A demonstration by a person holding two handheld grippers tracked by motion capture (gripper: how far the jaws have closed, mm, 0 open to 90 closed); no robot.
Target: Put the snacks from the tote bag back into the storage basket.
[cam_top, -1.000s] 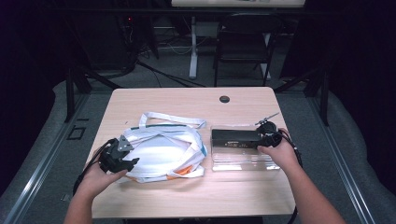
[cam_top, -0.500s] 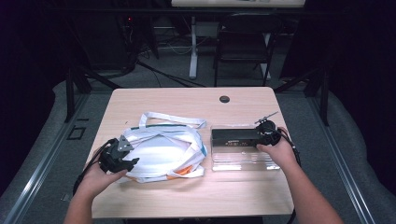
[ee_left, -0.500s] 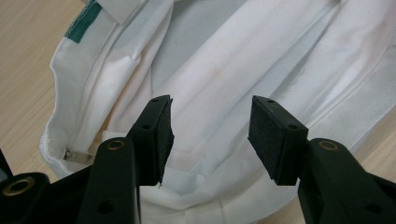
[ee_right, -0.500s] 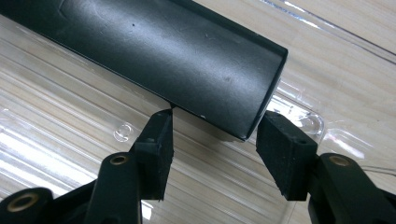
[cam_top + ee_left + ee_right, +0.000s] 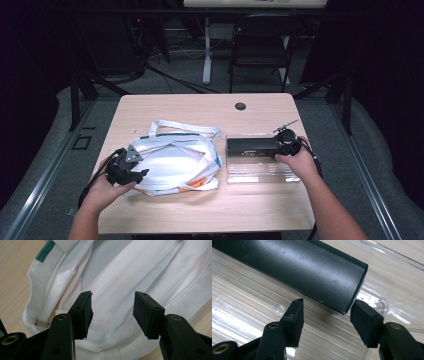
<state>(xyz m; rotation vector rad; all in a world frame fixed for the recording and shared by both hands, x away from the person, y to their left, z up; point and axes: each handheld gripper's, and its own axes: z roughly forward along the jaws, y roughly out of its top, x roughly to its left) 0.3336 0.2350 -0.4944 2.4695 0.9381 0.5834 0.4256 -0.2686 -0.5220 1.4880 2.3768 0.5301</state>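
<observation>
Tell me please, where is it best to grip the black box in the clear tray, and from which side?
Grip the black box at its right end, across its narrow width, coming from the person's right as the right gripper does. It is long and flat-sided, and this end is exposed in the shallow clear tray, so the open jaws could probably straddle it.

We look along our left gripper point(image 5: 112, 312) at a white fabric bag point(image 5: 130, 272) lying on the pale wooden bench point(image 5: 15, 272). Our two black jaws rise from the bottom edge and stand well apart, with nothing pinched between them; the bag's folded cloth lies beyond and below the gap. Long creases and flat white straps point(image 5: 185, 287) run slantwise across the cloth. A green trim strip point(image 5: 45, 252) shows at the upper left, and a small metal zipper pull point(image 5: 41, 323) sits at the bag's rounded left edge.
</observation>
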